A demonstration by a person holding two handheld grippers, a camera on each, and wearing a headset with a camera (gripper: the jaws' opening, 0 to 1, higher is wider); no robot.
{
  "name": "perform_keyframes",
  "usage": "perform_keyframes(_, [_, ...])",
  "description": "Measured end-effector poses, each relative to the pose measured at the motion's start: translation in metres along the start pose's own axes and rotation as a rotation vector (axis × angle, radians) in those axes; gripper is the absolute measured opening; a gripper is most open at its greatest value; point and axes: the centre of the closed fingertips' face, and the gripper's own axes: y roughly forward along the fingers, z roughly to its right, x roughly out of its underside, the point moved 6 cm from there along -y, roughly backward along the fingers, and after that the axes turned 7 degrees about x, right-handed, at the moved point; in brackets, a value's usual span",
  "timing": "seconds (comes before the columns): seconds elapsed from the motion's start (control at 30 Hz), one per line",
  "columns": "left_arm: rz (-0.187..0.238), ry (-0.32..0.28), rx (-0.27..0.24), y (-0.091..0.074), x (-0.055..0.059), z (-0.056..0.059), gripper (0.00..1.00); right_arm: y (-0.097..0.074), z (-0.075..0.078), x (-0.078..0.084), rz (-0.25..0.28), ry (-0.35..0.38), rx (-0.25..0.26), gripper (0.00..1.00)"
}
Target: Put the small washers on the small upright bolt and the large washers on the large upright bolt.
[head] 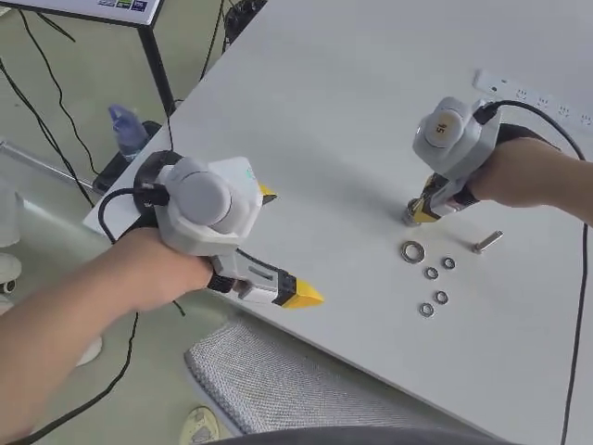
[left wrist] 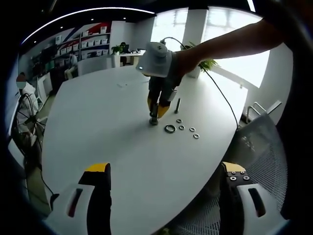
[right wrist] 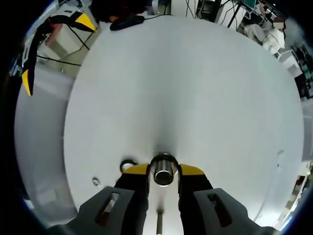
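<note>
Head view: left tool at tabletop edge, spread wide. Further right, right tool clamped on large bolt, upright on tabletop. Just beside, large washer, then four small washers, lying flat and loose. Rightmost, small bolt on its side.

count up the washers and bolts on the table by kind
large washer: 1
small washers: 4
large bolt: 1, between the jaws of the right gripper
small bolt: 1, lying on its side
total: 7
</note>
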Motion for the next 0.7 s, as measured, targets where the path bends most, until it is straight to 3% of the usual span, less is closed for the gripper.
perform_keyframes(0.37, [0.001,0.006,0.005,0.0,-0.005,-0.001,0.92,0.019,0.007,0.005,-0.012,0.011,0.002,0.22])
perform_keyframes(0.7, [-0.008,0.009,0.009,-0.003,-0.002,-0.003,0.9,0.023,0.01,0.003,-0.011,0.014,0.007,0.22])
